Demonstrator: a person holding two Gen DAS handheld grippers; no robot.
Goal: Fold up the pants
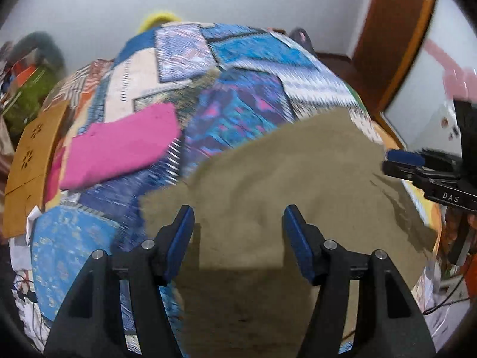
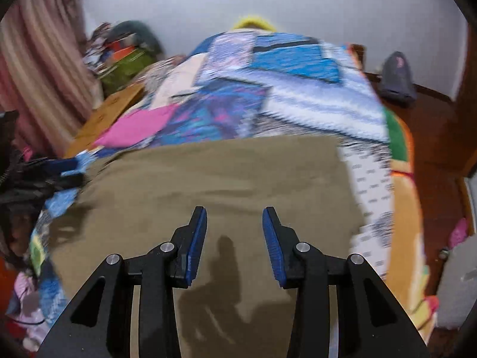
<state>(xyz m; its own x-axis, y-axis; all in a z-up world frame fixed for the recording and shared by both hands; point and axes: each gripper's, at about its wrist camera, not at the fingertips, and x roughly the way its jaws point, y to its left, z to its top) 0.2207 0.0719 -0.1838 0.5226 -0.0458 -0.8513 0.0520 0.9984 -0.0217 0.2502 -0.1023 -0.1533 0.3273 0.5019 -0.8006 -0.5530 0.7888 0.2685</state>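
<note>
Patchwork bedspread [image 1: 247, 101]; right gripper [image 1: 401, 161] marked "DAS".

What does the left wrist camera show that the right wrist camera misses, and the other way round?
Only the left wrist view shows the left gripper close up, open over the pants, and the full pink cloth beside a tan board. Only the right wrist view shows the striped curtain, the dark bag on the floor, and the right gripper close up, open. Both show the khaki pants spread on the patchwork blanket, with neither gripper holding cloth.
</note>
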